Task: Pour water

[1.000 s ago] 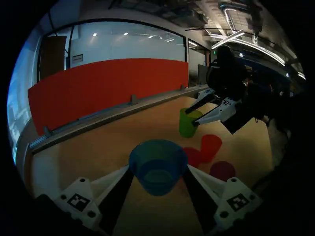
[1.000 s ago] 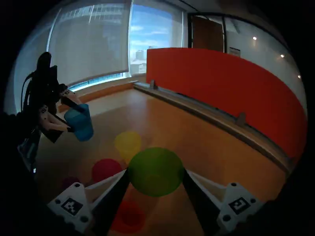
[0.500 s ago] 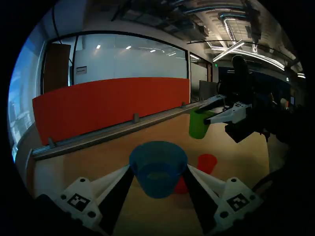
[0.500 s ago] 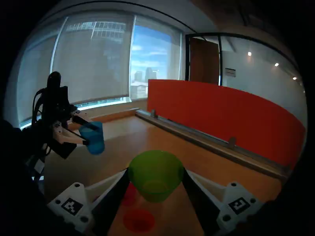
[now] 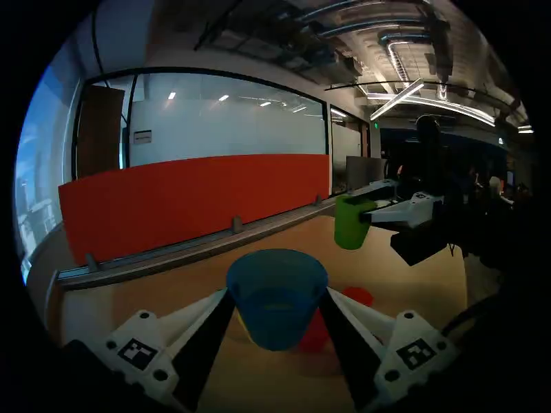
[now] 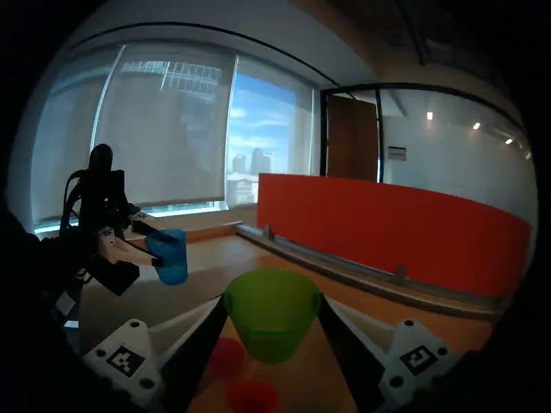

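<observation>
Left tongs (image 5: 275, 303) are pinching the blue cup (image 5: 277, 318), a finger pressed on each side, and the cup sits upright, lifted clear of the counter (image 5: 158, 296) on the near side of the red partition (image 5: 193, 199). There's a paler band low inside the blue cup, though I cannot tell if that's water. Over in the right gripper view, the right tongs (image 6: 273, 306) clamp the green cup (image 6: 273, 323) the same way, both fingers snug against its walls, mouth up, level, also on the near side of the partition. From the left gripper view the green cup hangs in the air just past the partition's right end, gripped at its rim end by the far tongs. From the right gripper view the blue cup floats well left of the partition, in front of the bright window (image 6: 268, 148). Down on the counter, short of the partition, two red cups (image 6: 227, 354) stand below the green one.
</observation>
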The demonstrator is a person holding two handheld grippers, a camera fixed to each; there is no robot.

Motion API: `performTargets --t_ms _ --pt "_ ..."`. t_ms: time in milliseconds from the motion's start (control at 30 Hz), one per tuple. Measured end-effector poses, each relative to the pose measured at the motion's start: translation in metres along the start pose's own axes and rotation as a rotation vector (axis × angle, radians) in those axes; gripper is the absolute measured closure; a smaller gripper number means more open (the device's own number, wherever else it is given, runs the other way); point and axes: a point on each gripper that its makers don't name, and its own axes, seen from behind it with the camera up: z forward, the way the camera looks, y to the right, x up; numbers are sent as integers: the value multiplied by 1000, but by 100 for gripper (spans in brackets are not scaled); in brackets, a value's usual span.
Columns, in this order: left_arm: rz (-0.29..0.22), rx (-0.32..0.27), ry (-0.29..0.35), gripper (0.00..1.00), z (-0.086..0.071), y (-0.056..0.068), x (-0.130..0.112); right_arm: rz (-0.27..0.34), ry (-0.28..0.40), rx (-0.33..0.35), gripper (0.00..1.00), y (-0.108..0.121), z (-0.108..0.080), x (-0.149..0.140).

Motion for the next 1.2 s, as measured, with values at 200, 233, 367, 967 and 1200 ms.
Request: performTargets --t_ms 200,233,367,967,1200 --pt "5 -3 11 16 1 2 5 -12 46 -5 6 -2 -3 7" --pt "5 -1 13 16 1 1 7 -14 51 -4 6 -3 -3 8" --pt "5 -1 16 16 2 1 9 -16 58 -1 6 -4 -3 8" --pt "62 37 43 16 5 -6 25 9 66 34 7 -15 3 0" --pt "106 63 52 16 5 -12 37 0 58 61 7 -27 8 -8"
